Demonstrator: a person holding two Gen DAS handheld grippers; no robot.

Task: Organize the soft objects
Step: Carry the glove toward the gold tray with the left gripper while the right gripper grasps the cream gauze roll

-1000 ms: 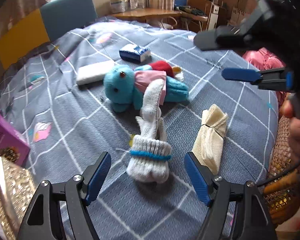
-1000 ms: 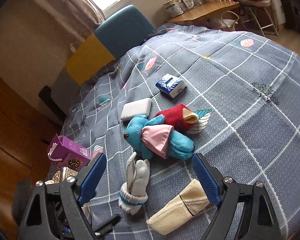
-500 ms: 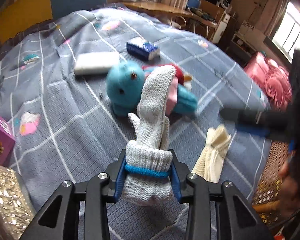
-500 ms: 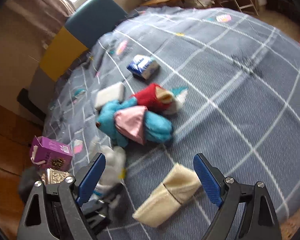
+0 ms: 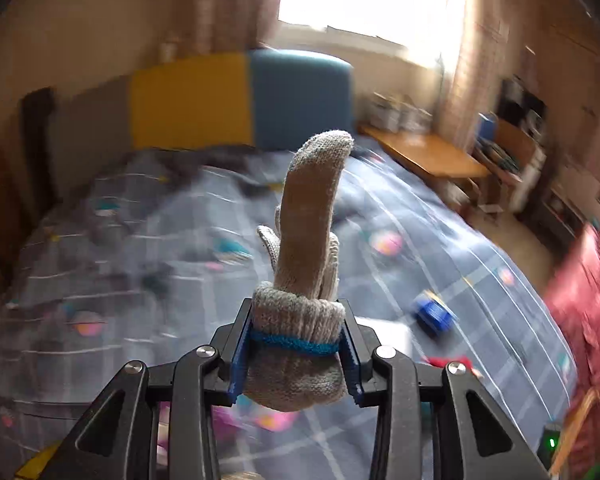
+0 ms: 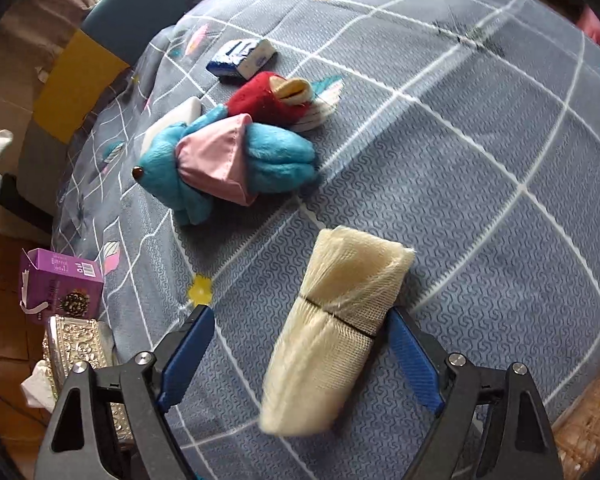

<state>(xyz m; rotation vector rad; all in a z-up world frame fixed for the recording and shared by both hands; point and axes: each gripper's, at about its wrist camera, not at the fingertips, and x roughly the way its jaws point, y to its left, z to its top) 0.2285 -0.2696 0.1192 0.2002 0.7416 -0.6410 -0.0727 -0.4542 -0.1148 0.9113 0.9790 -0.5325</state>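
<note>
While left tongs [image 5: 296, 354] clamp glove [image 5: 306, 268], right tongs [image 6: 300, 354] straddle gauze roll [image 6: 332, 332]

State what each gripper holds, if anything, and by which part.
The left gripper grips the grey knit glove by its rolled cuff. The right gripper holds nothing; its jaws are open around the cream bundle.

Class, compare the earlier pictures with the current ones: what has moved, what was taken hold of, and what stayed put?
The left gripper closed on the grey glove and lifted it off the bed. The right gripper, still open, came down around the cream cloth roll. The blue plush toy, red plush and tissue pack stayed put.
</note>
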